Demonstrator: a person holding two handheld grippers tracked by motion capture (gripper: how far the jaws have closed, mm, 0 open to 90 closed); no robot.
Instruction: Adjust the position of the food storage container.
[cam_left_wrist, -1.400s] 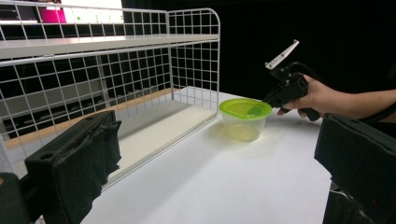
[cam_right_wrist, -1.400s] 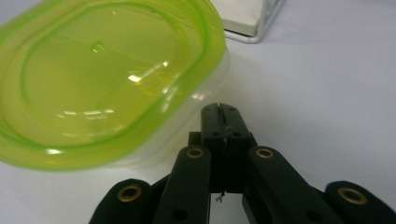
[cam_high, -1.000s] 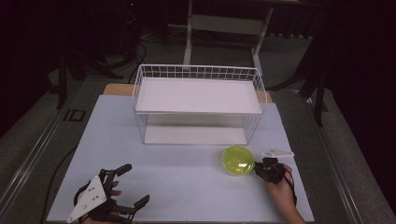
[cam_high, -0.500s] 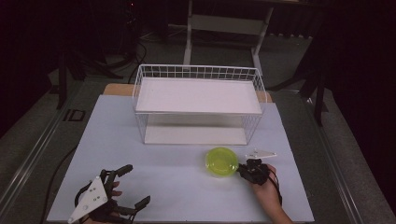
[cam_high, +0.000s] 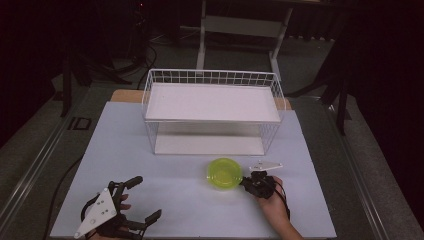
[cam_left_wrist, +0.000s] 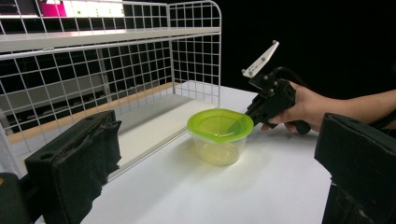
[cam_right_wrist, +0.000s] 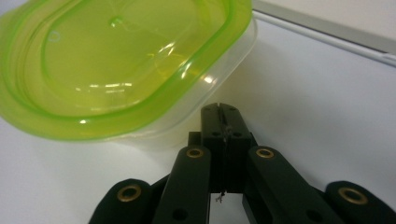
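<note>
White table (cam_high: 165, 200), lidded tub (cam_high: 225, 173), rack (cam_high: 212, 102)

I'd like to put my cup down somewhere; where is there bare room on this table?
Free: the wide white table between the wire shelf and the left gripper. Crowded: the patch in front of the shelf's right end, with the green-lidded tub and right gripper.

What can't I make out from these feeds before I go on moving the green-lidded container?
- Right tool contact with the container: in the right gripper view, the lid overhang hides whether the closed jaws grip or just touch.
- Container contents: clear wall too hazy in the left gripper view.
- Left tool: its outer jaws run off the frame edges in the left gripper view.
- Wire shelf lower tier's back: hidden beneath the upper board, high view.
</note>
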